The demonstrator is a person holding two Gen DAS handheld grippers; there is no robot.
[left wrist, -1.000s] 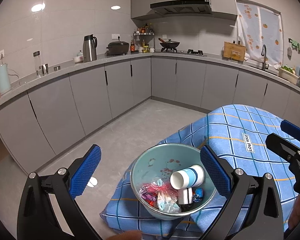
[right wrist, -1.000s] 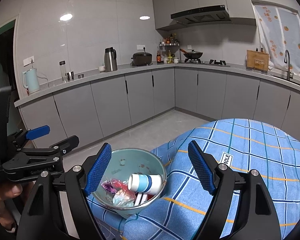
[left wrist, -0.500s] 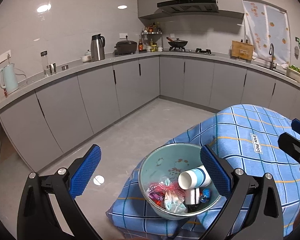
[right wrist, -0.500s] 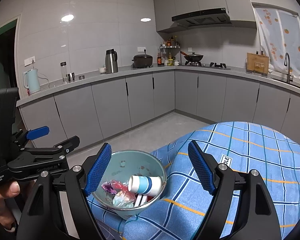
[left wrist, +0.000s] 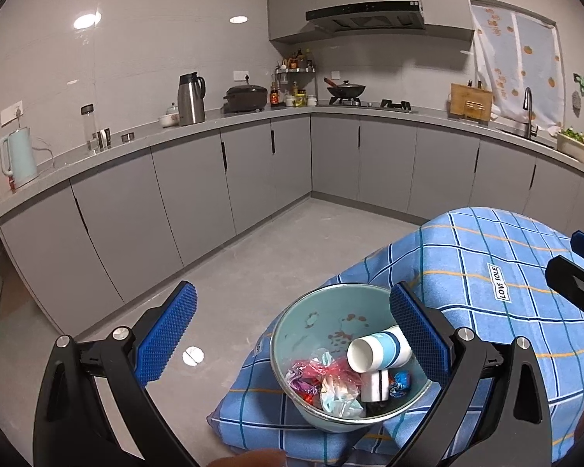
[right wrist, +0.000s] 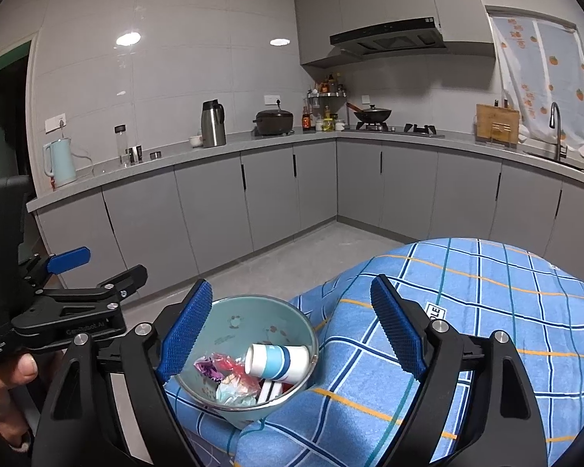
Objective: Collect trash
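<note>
Trash sits gathered in a pale green bowl (left wrist: pixel 292 358) at the near corner of the blue checked cloth (left wrist: pixel 486 272): a blue-banded paper cup (left wrist: pixel 381 352) lying on its side, crumpled wrappers (left wrist: pixel 323 379) beneath. Collection looks nearly done; cloth beyond is bare.

Left gripper (left wrist: pixel 292 334): fingers wide, nothing between the pads, bowl ahead. Right gripper (right wrist: pixel 292 330): fingers wide, just been opening, empty, framing the bowl rim. Probably released, though contact with the rim is hard to judge.

Beyond: grey cabinets (right wrist: pixel 276 194), kettle (right wrist: pixel 60 161). Nothing obstructs.
</note>
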